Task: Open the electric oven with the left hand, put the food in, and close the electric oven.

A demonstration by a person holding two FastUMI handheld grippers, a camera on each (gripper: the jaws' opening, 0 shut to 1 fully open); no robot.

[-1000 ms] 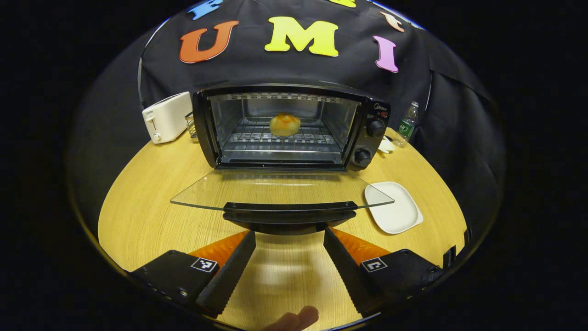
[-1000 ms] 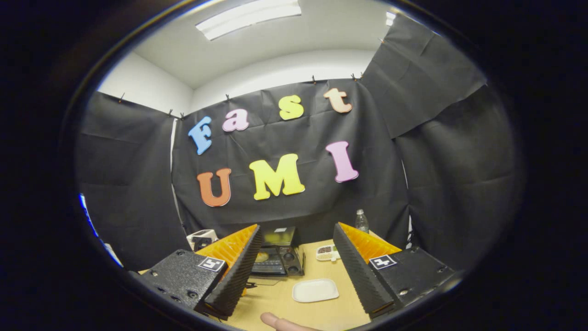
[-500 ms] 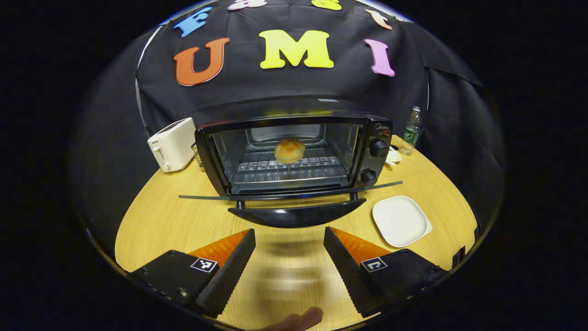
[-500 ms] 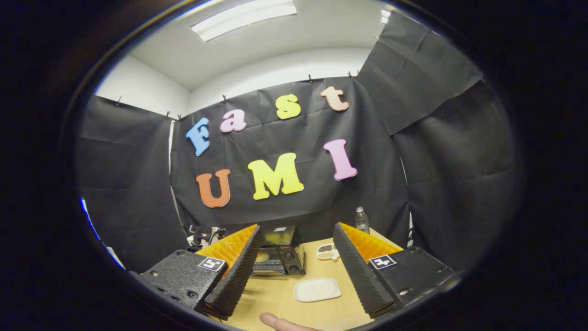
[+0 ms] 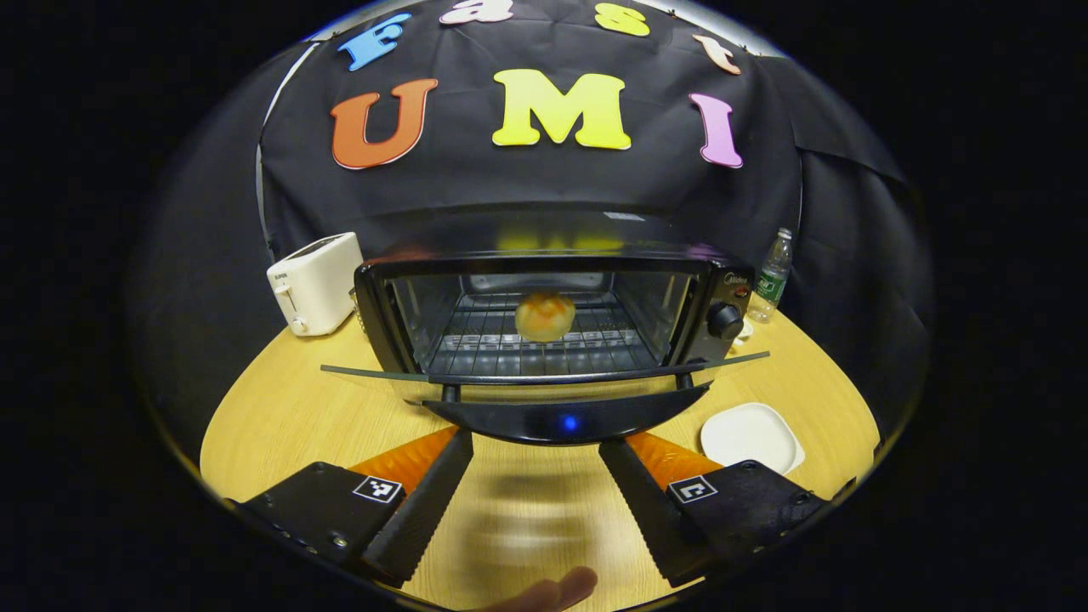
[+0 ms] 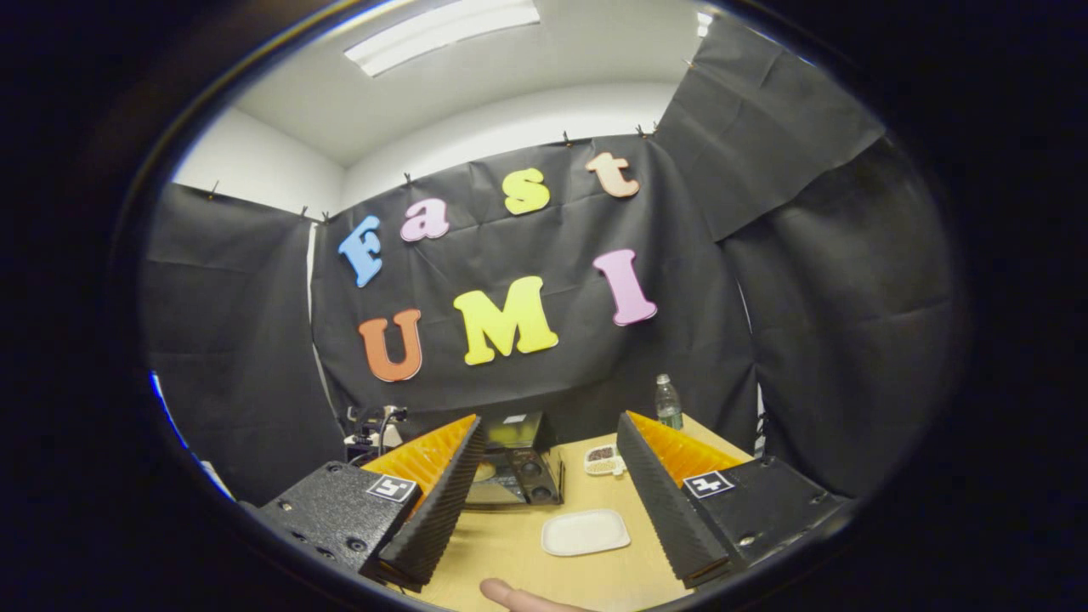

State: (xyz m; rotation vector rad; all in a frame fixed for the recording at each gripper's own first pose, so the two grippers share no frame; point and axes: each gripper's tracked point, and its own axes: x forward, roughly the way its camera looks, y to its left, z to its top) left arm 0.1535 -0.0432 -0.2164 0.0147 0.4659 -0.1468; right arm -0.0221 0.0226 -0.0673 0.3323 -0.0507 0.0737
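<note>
Just beyond open left tongs (image 5: 531, 476), oven door handle (image 5: 565, 421).

Overhead white ceiling light panel (image 6: 442, 36) lights my booth evenly. Strong fisheye bending at edges. Blurred shadow on the round light-wood table (image 5: 280, 416) near its front edge. Glare on the black electric oven's glass door (image 5: 544, 374); a blue dot on its handle.
</note>
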